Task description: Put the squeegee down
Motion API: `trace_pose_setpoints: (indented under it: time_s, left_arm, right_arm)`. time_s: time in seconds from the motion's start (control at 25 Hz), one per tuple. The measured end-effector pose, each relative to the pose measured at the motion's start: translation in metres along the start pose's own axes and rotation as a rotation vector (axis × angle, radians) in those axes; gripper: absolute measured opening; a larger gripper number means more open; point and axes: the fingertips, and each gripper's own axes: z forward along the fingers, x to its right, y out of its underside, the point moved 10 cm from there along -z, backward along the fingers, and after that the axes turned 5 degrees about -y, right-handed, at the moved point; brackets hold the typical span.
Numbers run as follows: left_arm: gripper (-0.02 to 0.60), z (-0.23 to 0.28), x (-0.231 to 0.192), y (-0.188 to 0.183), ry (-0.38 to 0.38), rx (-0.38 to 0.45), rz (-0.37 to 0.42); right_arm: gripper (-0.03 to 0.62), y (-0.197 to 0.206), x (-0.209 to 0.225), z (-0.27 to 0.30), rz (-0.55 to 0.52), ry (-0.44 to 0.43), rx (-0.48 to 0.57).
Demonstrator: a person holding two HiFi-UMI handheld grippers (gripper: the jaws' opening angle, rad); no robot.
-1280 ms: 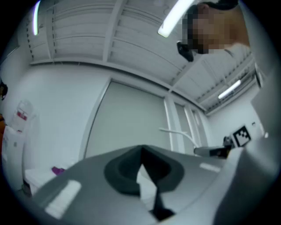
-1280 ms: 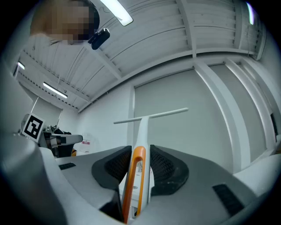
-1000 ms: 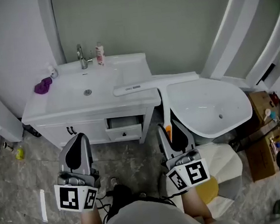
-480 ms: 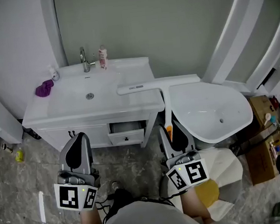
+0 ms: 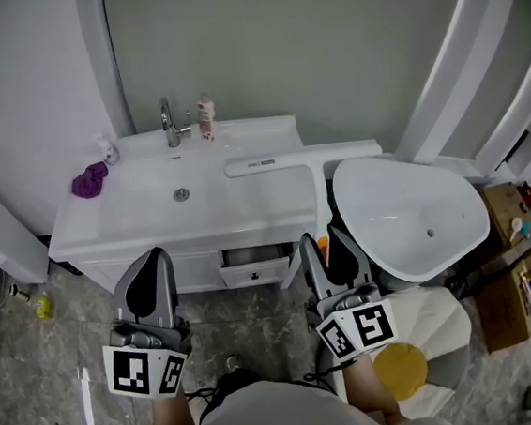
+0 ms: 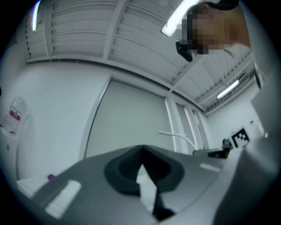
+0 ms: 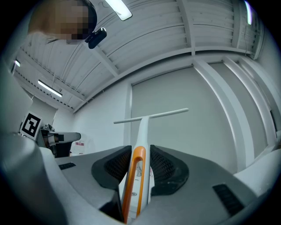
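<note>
My right tool (image 5: 328, 247) is clamped on the orange-and-white handle of the squeegee (image 5: 302, 159), whose long blade hangs crosswise over the right end of the washbasin desk (image 5: 255, 203), while my left tool (image 5: 148, 278) is closed on nothing.

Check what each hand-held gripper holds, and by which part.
The right hand-held gripper clamps the squeegee by its orange-trimmed handle, with the blade end pointing away. The left hand-held gripper is shut with nothing in it.

The right tongs (image 5: 324, 244) grip the squeegee (image 5: 302, 159), blade over the vanity's (image 5: 126, 229) right end.
</note>
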Motion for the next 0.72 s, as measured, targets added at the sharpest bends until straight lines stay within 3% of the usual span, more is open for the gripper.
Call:
trace_pose_setpoints:
  time_s: [0.72]
  left_arm:
    - [0.008,0.054,-0.078,0.017,0.079,0.012,-0.015]
  right_arm:
    - [0.132,0.016,-0.017,0.071,-0.009,0.074,0.019]
